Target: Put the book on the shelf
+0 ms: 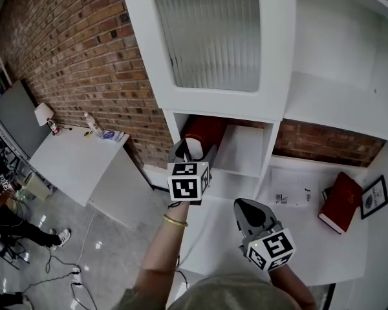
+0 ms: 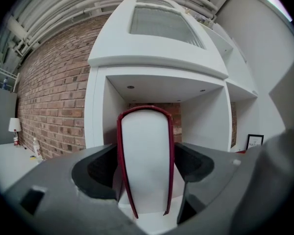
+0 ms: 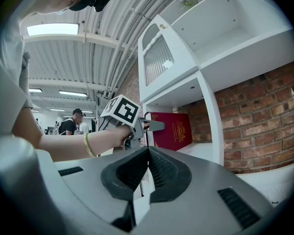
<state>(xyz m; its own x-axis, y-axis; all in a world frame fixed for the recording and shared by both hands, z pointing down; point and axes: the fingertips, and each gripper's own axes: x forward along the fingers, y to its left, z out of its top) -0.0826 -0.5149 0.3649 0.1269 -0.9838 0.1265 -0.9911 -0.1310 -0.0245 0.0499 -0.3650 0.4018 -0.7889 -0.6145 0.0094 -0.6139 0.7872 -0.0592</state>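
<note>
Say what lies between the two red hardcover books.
Head view: white cubby side panel and a printed paper sheet lie between upright red book and flat red book.

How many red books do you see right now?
2. One red book stands upright in the shelf cubby between the open left tongs; the other book lies on the white counter beside the framed picture. Others may be hidden.

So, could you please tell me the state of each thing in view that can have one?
Shelved red book: closed, standing upright, untouched between the jaws.
Left gripper: open, pads clear of that book.
Right gripper: shut, empty.
Second red book: closed, lying on the counter.
Ribbed-glass cabinet door: closed.
</note>
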